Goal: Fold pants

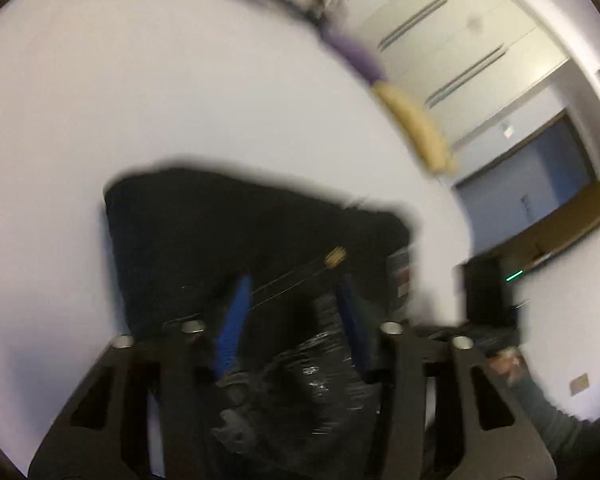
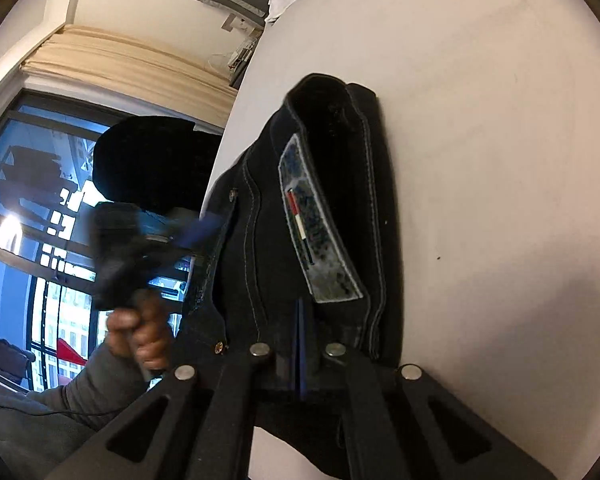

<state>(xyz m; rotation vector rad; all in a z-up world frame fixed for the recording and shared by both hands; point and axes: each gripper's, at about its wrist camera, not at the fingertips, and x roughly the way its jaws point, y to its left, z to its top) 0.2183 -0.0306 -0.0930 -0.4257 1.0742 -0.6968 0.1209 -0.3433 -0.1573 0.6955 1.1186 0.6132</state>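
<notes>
1. Left wrist view: the picture is blurred. The left gripper [image 1: 292,312] has its two blue fingers [image 1: 232,332] spread apart, and a crumpled bunch of dark cloth lies between them. Whether the pads press that cloth cannot be told through the blur.
2. Same view: the black pants [image 1: 220,240] lie as a dark folded mass on the white table [image 1: 140,100], just ahead of the fingers. A small brass rivet [image 1: 335,257] shows on the cloth.
3. Same view: at the table's far edge lie a purple item [image 1: 352,50] and a tan item [image 1: 416,128], both too smeared to name. At lower right the other gripper [image 1: 486,300] shows as a dark block with a green light.
4. Right wrist view: the right gripper [image 2: 300,344] is clenched, its blue fingers [image 2: 301,344] pressed together on the waistband edge of the pants [image 2: 340,184].
5. Same view: the pants are lifted at the near end and rest on the white table [image 2: 500,120] farther off. A grey brand patch [image 2: 320,232] with a small red-and-white tag faces the camera, beside pale seam stitching and a metal rivet [image 2: 219,346].
6. Same view: to the left, a hand [image 2: 140,332] in a grey sleeve holds the left gripper [image 2: 208,228], whose blue tip touches the side of the pants. A curtained window [image 2: 40,200] is behind it.
</notes>
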